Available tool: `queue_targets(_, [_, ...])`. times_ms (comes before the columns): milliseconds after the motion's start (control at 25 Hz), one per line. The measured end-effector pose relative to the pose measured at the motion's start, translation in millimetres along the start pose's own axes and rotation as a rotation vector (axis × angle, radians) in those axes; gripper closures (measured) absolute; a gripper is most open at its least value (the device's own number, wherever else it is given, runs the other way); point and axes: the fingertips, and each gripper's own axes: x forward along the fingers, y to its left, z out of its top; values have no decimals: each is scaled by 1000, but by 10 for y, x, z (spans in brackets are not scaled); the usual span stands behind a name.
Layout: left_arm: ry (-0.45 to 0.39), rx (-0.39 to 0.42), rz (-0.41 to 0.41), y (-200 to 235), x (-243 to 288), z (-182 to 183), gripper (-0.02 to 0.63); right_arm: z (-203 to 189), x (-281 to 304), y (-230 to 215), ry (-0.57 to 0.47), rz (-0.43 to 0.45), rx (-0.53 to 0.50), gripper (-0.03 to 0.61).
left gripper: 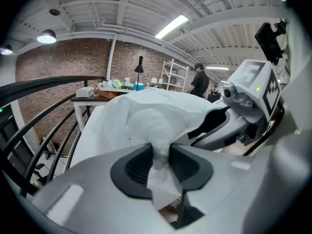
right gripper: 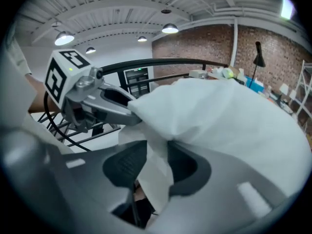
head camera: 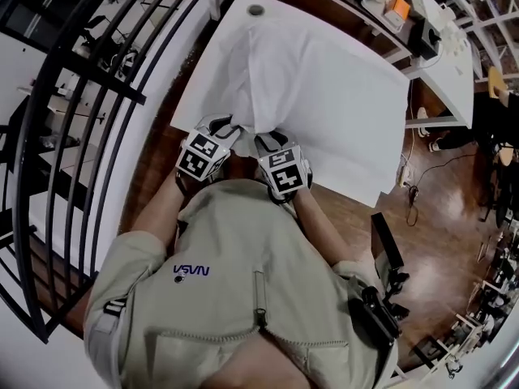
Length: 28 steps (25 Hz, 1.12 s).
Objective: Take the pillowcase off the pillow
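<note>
A white pillow in its white pillowcase (head camera: 324, 87) lies on a white table (head camera: 195, 96). Both grippers meet side by side at its near end. My left gripper (head camera: 229, 133) is shut on a bunched fold of the pillowcase (left gripper: 156, 126), which is squeezed between the dark pads (left gripper: 139, 167). My right gripper (head camera: 264, 141) is shut on a flat strip of the same cloth (right gripper: 156, 165), which hangs down through its jaws. Each gripper shows in the other's view: the right gripper (left gripper: 243, 106) and the left gripper (right gripper: 97, 101). I cannot tell where the bare pillow ends under the cloth.
A black curved railing (head camera: 73, 136) runs along the left over a drop. Cluttered tables (head camera: 389, 6) stand at the back right on wood floor. A person (left gripper: 199, 79) stands far off by shelves. The table's near edge is right at my body.
</note>
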Motion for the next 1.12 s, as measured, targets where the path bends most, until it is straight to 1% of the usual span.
queue_targets(40, [-8,11,-11,-9,-20,41,520,35,31,-25,-2,-26,-11,442])
queue_targets(120, [-27,15,-32,-10,-64,105,534,107,58,-73,-15,-87,-25,448])
queue_targets(200, [-37,12,-55,-1,-84,132,532,154,49,-133,-37,-146,-23,509])
queue_targets(280, [-33,11,-91,-20,-94,118,508,154,18,-192,-48,-186,-5,549])
queue_targets(360, [-39,4,-136,-61,-151,108,468,138,-39,-244,-59,-218,20,555])
queue_targets(480, [-85,-57,-203,-103,-279,156,456,104,-119,-266,-74,-238,65,557])
queue_targets(560, [-104,-106,-224,-96,-279,201,446,77,-136,-237,-69,-239,93,557])
queue_targets(640, [-91,-118,-217,-79,-187,212,446,83,-143,-211,-70,-246,102,557])
queue_targets(680, [-78,-104,-201,-66,-126,209,452,92,-147,-204,-72,-251,103,557])
queue_targets(720, [-64,-77,-176,-48,-69,206,494,98,-155,-204,-72,-257,102,557])
queue_targets(760, [-54,-42,-147,-25,-27,207,551,101,-173,-215,-72,-268,99,563])
queue_targets(840, [-58,6,-103,28,-19,248,569,95,-256,-286,-74,-306,93,569])
queue_targets(920, [-104,14,-77,120,-118,348,577,63,-396,-445,-80,-365,102,571])
queue_targets(1000, [-163,2,-61,228,-271,472,578,15,-561,-666,-88,-436,124,571])
queue_targets(1120, [-221,-7,-68,252,-442,616,580,-68,-729,-958,-88,-543,131,571])
